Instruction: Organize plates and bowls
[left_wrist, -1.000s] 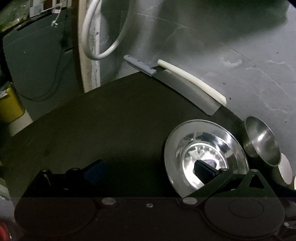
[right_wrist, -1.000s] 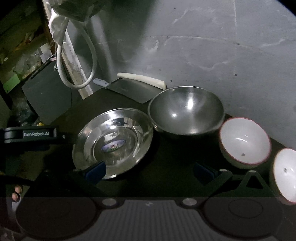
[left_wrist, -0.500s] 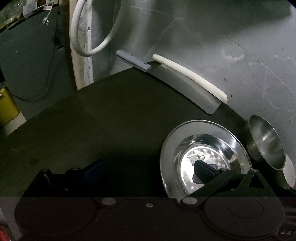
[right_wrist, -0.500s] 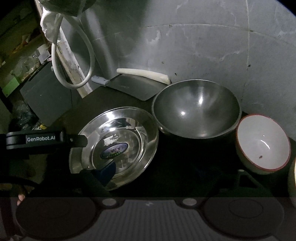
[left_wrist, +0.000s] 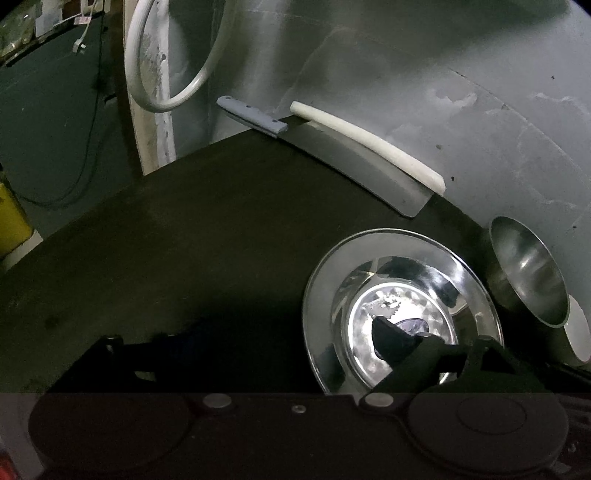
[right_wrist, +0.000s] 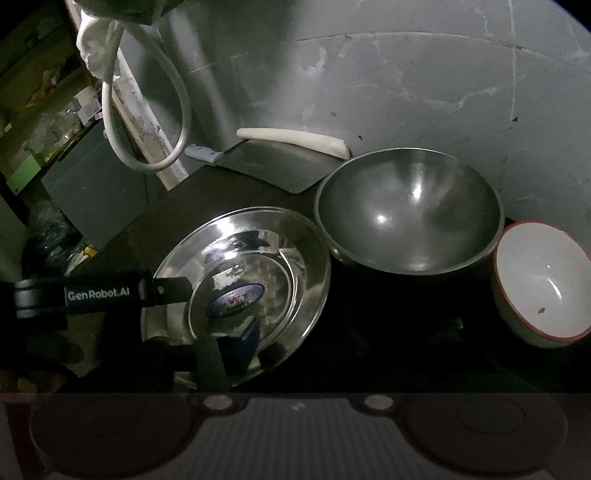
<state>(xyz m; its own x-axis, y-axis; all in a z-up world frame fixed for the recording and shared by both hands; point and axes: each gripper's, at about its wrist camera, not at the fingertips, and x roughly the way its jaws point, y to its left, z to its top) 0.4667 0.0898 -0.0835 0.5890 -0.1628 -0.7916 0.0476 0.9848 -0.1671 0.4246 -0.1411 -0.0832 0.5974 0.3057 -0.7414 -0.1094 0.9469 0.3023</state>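
Over the last second both tools had closed in on the shiny round steel plate (right_wrist: 240, 280) lying on the dark bench (left_wrist: 184, 229), beside the large steel bowl (right_wrist: 406, 210). The left tool (left_wrist: 266, 339) was spread, its right finger over the plate's well; the right tool (right_wrist: 332, 332) also looked spread, nothing pinched. A grasp seemed near.
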